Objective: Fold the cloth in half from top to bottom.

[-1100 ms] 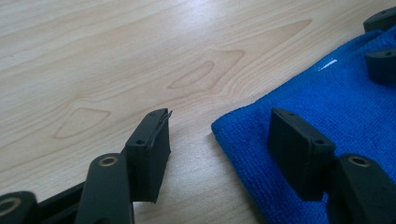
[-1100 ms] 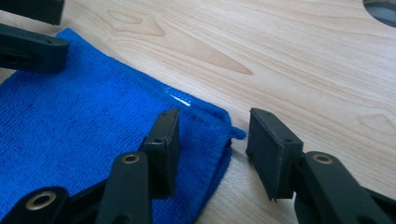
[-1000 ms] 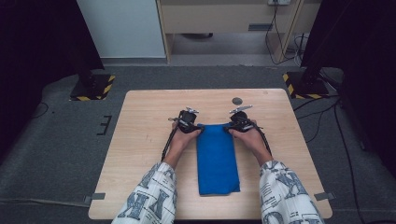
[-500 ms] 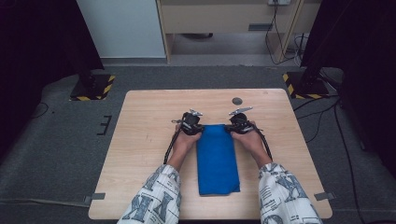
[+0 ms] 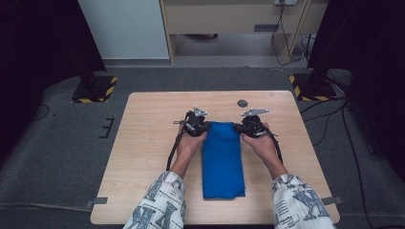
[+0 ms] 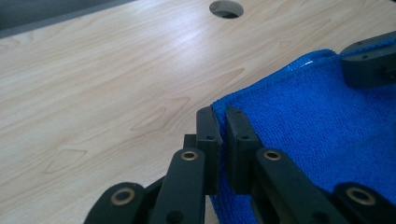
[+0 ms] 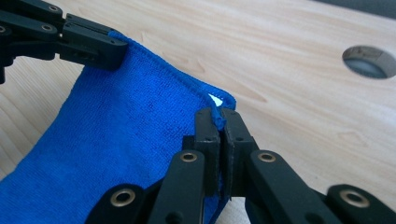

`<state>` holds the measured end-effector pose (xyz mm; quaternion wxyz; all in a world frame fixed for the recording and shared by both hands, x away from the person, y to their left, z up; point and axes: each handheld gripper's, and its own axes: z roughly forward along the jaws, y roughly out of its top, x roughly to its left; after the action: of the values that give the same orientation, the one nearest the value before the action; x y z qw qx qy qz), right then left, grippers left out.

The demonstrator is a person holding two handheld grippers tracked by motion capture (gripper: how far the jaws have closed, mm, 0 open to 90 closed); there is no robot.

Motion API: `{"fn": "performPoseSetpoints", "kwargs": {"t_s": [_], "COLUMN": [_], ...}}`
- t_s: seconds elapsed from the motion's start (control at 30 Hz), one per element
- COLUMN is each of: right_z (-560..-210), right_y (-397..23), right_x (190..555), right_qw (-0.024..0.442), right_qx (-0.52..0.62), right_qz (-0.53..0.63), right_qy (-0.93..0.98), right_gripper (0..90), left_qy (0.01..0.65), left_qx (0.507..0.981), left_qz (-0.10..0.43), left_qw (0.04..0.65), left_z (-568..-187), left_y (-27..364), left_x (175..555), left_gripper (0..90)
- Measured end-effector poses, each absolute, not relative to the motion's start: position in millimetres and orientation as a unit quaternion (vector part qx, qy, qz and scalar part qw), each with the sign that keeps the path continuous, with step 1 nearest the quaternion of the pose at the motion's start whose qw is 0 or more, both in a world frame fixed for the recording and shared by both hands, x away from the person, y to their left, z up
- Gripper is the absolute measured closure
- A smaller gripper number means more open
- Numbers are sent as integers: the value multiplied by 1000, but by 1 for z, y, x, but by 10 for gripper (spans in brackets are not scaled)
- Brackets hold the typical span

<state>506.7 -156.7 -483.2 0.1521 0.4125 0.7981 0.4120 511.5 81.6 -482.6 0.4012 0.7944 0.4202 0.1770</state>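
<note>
High view: folded blue microfibre cloth (image 5: 222, 160) lies mid-table on the pale wooden table (image 5: 143, 143), far corners pinched by left gripper (image 5: 203, 128) and right gripper (image 5: 237, 128). Left gripper view: jaws clamp the cloth's corner. Right gripper view: jaws clamp the other corner

A lab: bare wooden table (image 5: 143, 157), hazard-taped stand bases (image 5: 95, 90) (cables trailing), grey carpet.

wooden table (image 5: 143, 143), round cable hole (image 5: 242, 103)
</note>
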Motion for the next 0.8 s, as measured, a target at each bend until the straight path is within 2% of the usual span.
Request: {"fn": "performPoseSetpoints", "kwargs": {"t_s": [0.5,0.8], "right_z": [-446,-446], "right_y": [-154,-158], "right_x": [515,503], "right_qw": [170,178], "right_qx": [411,403], "right_qz": [440,446], "right_qy": [780,779], "right_gripper": [869,868], "left_qy": [413,396], "left_qx": [776,779], "left_qz": [198,207], "left_qw": [433,440], "left_z": [-447,-438], "left_y": [91,89], "left_x": [515,499], "left_gripper": [849,848]}}
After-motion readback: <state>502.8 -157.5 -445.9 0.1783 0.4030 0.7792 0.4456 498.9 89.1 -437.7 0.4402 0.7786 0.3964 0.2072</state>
